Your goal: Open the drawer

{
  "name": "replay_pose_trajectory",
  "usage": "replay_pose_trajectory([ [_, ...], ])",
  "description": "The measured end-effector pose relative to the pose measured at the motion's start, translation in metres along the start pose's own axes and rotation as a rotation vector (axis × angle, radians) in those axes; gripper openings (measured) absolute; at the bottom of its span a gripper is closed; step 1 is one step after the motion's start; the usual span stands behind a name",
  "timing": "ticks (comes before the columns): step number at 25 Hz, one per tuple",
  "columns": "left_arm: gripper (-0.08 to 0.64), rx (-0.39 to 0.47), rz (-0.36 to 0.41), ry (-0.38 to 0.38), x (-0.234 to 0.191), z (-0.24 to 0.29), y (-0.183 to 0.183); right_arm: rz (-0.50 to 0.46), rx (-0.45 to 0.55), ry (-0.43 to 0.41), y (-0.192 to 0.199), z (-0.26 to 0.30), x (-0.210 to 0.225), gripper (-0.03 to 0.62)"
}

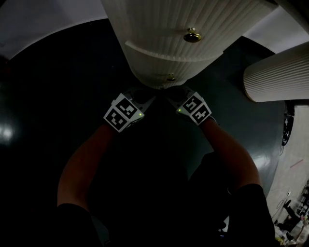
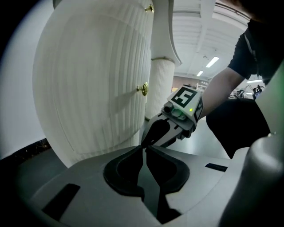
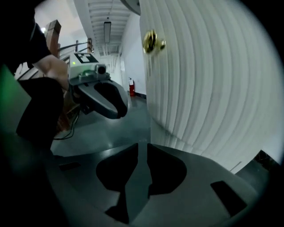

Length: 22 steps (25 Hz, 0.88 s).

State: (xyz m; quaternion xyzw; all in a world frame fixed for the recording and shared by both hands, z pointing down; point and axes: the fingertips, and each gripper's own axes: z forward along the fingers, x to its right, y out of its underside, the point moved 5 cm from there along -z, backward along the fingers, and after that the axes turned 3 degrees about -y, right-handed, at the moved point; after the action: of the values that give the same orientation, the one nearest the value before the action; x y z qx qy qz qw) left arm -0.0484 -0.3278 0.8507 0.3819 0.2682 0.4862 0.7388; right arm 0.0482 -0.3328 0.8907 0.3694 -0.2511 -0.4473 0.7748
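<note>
While closed, left tongs [image 2: 145, 149], right tongs [image 3: 142, 144], drawer [image 1: 154, 60]

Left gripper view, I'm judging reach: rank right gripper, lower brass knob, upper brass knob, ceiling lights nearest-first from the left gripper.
1. right gripper, just ahead
2. lower brass knob, above it
3. upper brass knob, top edge
4. ceiling lights, far right

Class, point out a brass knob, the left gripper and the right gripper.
brass knob [image 3: 152, 42]: right gripper view, on its round face.
left gripper [image 2: 145, 149]: left gripper view, where its shut jaws' tips meet.
right gripper [image 3: 142, 144]: right gripper view, between its jaw tips.
</note>
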Motion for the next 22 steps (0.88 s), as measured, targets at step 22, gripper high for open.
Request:
replay_pose_trajectory([
  [22, 0.021, 0.067, -0.024, -0.113, -0.003, -0.023, 0.002, -0.117, -0.167, 0.158, 0.040, 0.056, 0.006, 0.089],
])
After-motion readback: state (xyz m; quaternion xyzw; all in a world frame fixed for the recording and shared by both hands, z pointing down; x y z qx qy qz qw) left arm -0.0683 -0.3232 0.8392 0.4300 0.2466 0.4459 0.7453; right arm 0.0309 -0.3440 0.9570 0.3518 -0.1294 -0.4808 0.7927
